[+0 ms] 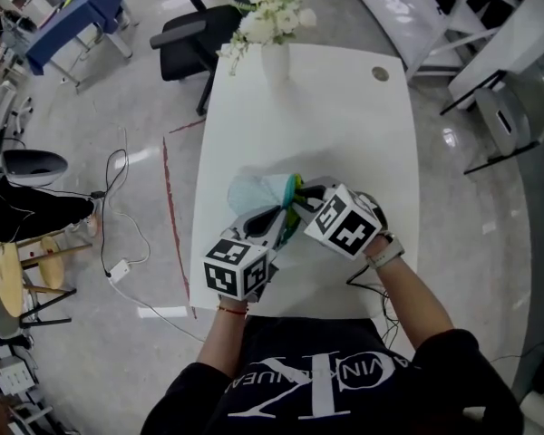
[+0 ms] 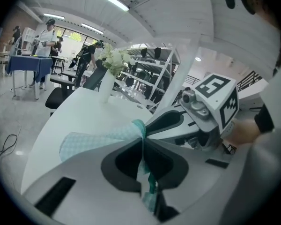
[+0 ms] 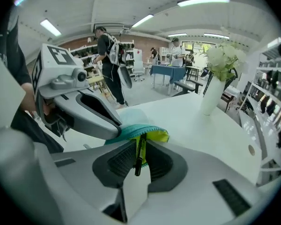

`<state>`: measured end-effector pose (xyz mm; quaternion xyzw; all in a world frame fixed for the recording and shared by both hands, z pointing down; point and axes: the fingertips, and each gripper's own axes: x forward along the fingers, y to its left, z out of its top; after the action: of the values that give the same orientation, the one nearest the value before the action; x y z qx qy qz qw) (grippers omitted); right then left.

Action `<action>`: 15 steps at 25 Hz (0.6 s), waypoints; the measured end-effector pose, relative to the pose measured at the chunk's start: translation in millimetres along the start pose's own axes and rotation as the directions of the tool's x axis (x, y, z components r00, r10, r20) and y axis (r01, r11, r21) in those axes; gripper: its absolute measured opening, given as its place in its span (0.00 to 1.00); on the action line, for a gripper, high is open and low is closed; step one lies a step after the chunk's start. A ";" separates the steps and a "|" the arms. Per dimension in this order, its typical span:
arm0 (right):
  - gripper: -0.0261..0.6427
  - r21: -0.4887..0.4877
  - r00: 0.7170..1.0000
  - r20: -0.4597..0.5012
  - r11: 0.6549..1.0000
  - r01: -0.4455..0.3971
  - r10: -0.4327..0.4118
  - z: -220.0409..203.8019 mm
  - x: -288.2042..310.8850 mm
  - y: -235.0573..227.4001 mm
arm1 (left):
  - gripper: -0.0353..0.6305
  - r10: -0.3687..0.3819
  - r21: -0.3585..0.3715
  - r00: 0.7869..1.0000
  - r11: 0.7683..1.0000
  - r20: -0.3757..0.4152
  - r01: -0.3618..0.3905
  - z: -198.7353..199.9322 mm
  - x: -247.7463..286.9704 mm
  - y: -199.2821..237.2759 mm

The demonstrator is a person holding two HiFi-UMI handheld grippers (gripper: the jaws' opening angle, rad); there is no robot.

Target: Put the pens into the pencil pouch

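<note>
1. Left gripper (image 2: 143,158) is pinching the pouch (image 2: 98,137) rim, mid-table (image 1: 344,107).
2. Right gripper (image 3: 141,156) is standing slightly spread; pen (image 3: 139,153) is sitting loose between, tip at 12 o'clock in the pouch mouth.
3. Advising: keeping the rim taut, tilting the pen steeper before backing off.

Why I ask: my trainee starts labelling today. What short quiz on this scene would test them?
1. True or false: the left gripper has its fingers shut on the edge of the teal pouch.
2. Between the fingers of the right gripper stands: A a pen; B a flower stem; C nothing.
3. Fill the gap: on the white table, the vase of white flowers stands at the end ___ from the person.

Key: 1 true; 2 A; 3 farthest.
</note>
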<state>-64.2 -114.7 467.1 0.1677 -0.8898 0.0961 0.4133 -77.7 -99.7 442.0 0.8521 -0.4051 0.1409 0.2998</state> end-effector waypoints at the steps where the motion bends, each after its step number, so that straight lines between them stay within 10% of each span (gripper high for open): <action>1: 0.15 0.024 0.999 0.031 1.000 -0.013 0.012 3.3 -4.1 0.3 | 0.08 0.004 -0.012 1.000 1.000 0.010 -0.004 1.9 -1.4 2.3; 15: 0.12 0.136 0.995 0.096 0.991 -0.013 0.000 -28.6 -23.5 -0.6 | 0.08 0.025 -0.067 0.998 0.998 0.052 -0.022 9.4 -9.5 15.4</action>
<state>-29.7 -101.3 467.4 0.1970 -0.9005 0.1499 0.3576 -95.7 -107.4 436.2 0.8403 -0.4273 0.1085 0.3154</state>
